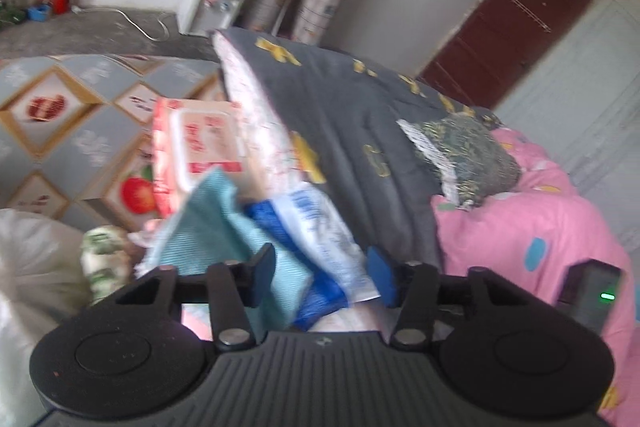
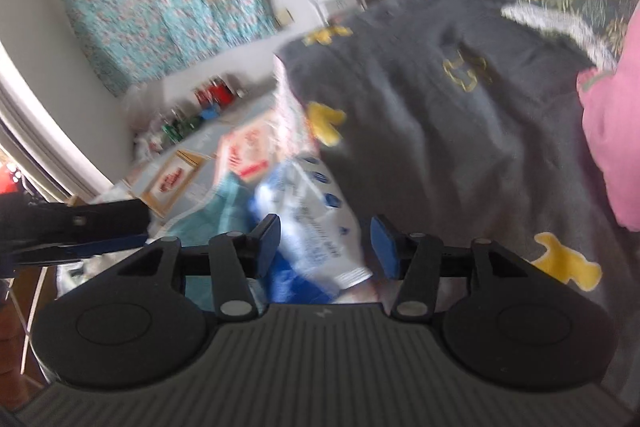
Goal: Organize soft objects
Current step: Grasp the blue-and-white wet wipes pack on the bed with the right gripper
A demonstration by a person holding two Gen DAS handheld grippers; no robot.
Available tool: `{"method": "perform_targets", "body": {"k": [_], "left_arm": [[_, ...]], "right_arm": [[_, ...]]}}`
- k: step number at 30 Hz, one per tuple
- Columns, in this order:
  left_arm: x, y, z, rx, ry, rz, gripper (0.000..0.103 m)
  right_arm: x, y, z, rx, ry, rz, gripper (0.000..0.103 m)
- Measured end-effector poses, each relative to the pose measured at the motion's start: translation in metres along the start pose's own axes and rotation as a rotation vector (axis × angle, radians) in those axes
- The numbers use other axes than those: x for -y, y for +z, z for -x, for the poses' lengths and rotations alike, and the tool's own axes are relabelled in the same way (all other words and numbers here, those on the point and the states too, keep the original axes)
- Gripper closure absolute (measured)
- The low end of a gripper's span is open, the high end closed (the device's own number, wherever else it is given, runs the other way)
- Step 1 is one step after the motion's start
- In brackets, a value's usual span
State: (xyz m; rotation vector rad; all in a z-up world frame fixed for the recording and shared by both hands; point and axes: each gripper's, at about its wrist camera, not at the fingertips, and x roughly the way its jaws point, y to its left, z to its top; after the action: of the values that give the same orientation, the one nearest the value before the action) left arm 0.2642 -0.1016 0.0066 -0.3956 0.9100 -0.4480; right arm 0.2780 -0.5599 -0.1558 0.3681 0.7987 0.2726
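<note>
We see the left gripper (image 1: pixel 322 275) over a heap of soft things on the near side of the bed. Its fingers stand apart, with a teal cloth (image 1: pixel 218 227) and a blue-and-white plastic pack (image 1: pixel 316 227) between them; whether the pads press on either, we cannot tell. The right gripper (image 2: pixel 324 247) also has its fingers apart, around the same pack (image 2: pixel 308 211), not clearly pinching it. A red-and-white pack of wipes (image 1: pixel 196 143) lies further left, beside the grey quilt (image 1: pixel 340 115).
</note>
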Motion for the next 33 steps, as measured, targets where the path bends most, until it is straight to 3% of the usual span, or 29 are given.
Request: {"method": "perform_targets", "body": {"k": [4, 6, 11, 15, 19, 21, 26, 33], "left_arm": [[-0.004, 0.005, -0.021, -0.048, -0.011, 0.030, 0.072], [-0.012, 0.006, -0.031, -0.080, 0.000, 0.060, 0.074], [-0.039, 0.001, -0.034, -0.113, 0.007, 0.157, 0.074], [-0.043, 0.002, -0.022, -0.088, -0.021, 0.179, 0.065], [-0.032, 0.009, -0.015, -0.077, -0.047, 0.153, 0.042], [-0.024, 0.011, -0.019, -0.101, -0.051, 0.121, 0.041], [-0.011, 0.011, -0.041, -0.169, 0.065, 0.059, 0.045], [-0.009, 0.010, -0.046, -0.196, 0.191, 0.000, 0.061]], "right_arm": [[-0.002, -0.005, -0.018, -0.069, 0.054, -0.010, 0.056], [-0.011, -0.008, -0.018, -0.068, 0.052, 0.020, 0.066], [-0.033, -0.019, -0.008, -0.027, 0.051, 0.120, 0.073], [-0.061, -0.034, 0.003, 0.014, 0.044, 0.235, 0.075], [-0.091, -0.057, 0.007, 0.049, 0.013, 0.365, 0.076], [-0.103, -0.067, 0.007, 0.059, 0.009, 0.419, 0.077], [-0.118, -0.081, 0.003, 0.065, -0.002, 0.478, 0.077], [-0.122, -0.088, -0.003, 0.072, 0.012, 0.496, 0.077]]}}
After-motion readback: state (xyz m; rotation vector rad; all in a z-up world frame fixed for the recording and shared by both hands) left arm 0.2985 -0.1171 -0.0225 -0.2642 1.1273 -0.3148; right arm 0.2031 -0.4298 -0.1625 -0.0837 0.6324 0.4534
